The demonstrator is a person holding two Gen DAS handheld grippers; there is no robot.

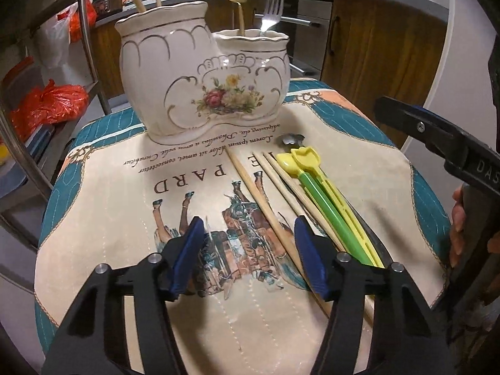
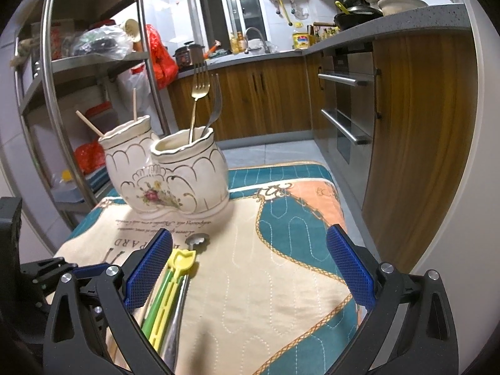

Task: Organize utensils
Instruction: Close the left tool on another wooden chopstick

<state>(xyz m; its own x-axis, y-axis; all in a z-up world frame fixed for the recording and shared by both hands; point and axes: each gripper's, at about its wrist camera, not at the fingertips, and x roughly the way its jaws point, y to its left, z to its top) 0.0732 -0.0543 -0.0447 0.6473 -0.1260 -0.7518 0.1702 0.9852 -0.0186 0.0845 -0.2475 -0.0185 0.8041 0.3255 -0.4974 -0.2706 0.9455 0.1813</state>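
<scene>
A white double ceramic holder stands at the far side of the printed mat; it also shows in the right wrist view. Its left pot holds two chopsticks, its right pot a gold fork and a silver fork. On the mat lie wooden chopsticks, yellow and green plastic utensils and a metal utensil. My left gripper is open and empty above the mat, its right finger over the chopsticks. My right gripper is open and empty, just right of the plastic utensils.
A metal shelf rack with bags stands left of the table. Wooden kitchen cabinets and an oven stand to the right and behind. The mat's right half holds nothing.
</scene>
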